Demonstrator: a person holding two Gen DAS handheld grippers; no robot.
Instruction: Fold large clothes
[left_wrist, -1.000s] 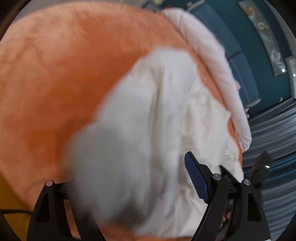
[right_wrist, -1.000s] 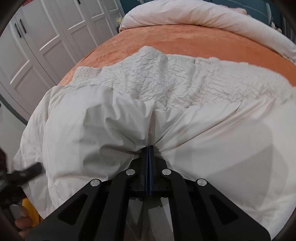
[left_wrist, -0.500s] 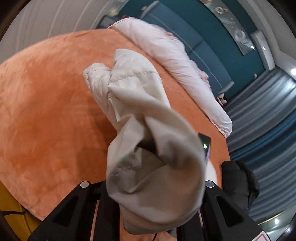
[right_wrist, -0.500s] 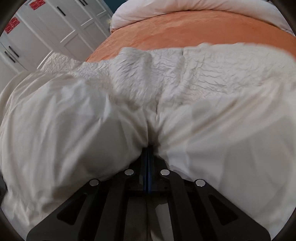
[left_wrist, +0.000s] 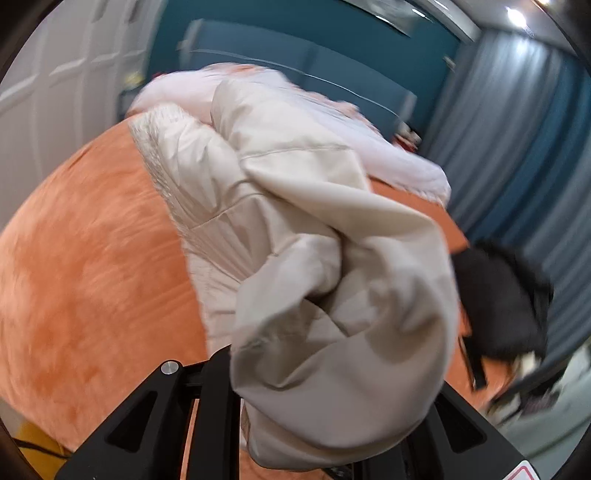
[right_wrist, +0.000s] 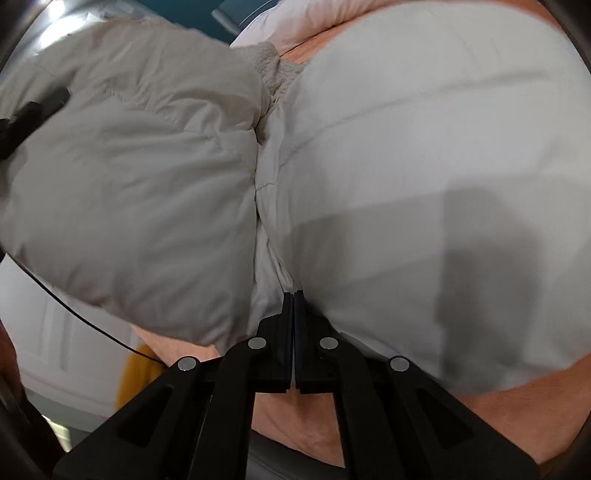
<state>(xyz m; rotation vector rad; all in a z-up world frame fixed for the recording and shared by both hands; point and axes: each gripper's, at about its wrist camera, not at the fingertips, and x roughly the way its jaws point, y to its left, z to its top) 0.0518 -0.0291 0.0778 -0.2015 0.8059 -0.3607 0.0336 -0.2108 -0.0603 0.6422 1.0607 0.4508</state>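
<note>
A cream padded jacket (left_wrist: 303, 229) lies on the orange bedspread (left_wrist: 92, 277). In the left wrist view a bunch of it is lifted off the bed and drapes over my left gripper (left_wrist: 325, 387), hiding the fingertips; the jaws are nearly together with the cloth pinched between them. In the right wrist view the jacket (right_wrist: 424, 147) fills the frame in two puffy folds. My right gripper (right_wrist: 293, 297) is shut on a pleat of it where the folds meet. The left gripper's black body (right_wrist: 29, 114) shows at the upper left, behind the raised fold.
A pale pink duvet (left_wrist: 399, 158) lies along the bed's far end. A black item (left_wrist: 498, 299) sits at the bed's right edge, by blue curtains (left_wrist: 524, 122). White wardrobe doors (left_wrist: 48, 81) stand to the left. A thin black cable (right_wrist: 74, 314) hangs near something yellow (right_wrist: 136, 373).
My left gripper closed on the jacket, rose and rolled, lifting a bunch of it. The right gripper swept sideways, still shut on its pleat, and the jacket bunched into two folds.
</note>
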